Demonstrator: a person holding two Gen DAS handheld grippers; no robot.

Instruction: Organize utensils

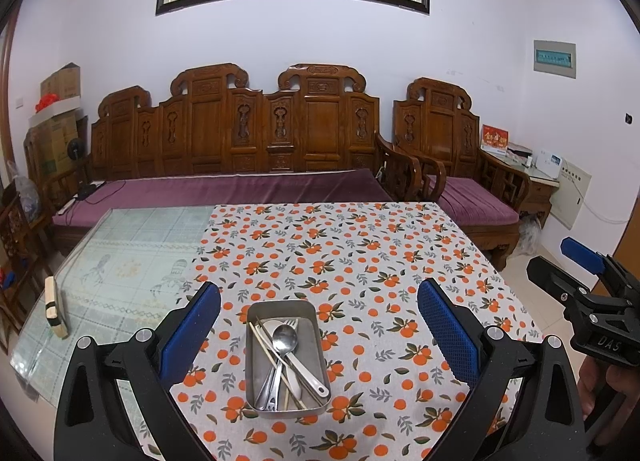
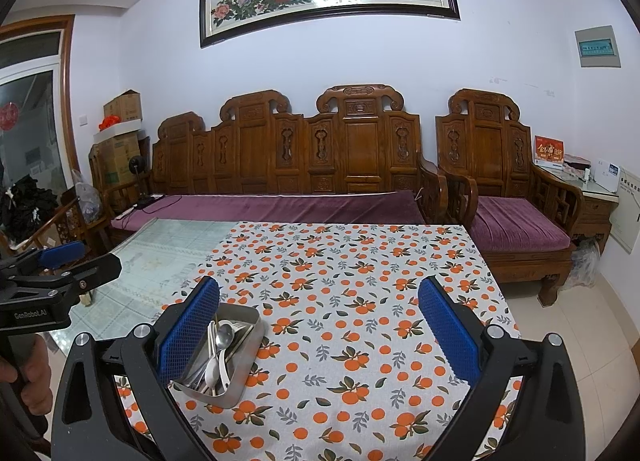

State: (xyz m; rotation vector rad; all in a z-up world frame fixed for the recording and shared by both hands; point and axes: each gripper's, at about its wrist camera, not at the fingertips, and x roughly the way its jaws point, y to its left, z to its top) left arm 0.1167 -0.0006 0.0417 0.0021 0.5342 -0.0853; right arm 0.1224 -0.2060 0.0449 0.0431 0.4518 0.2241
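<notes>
From the left wrist camera, the metal tray [image 1: 287, 357] sits on the orange-print tablecloth [image 1: 360, 261] covering the table. A metal spoon [image 1: 285, 338], fork [image 1: 276, 377], white spoon [image 1: 294, 383] and chopsticks [image 1: 267, 347] lie jumbled inside the tray. The left gripper [image 1: 319, 325] hovers above the tray, fingers spread wide, empty.

From the right wrist camera, the tray [image 2: 240, 391] lies beside the left finger of the right gripper [image 2: 319, 325], whose fingers are spread apart, holding nothing, to the tray's right.
</notes>
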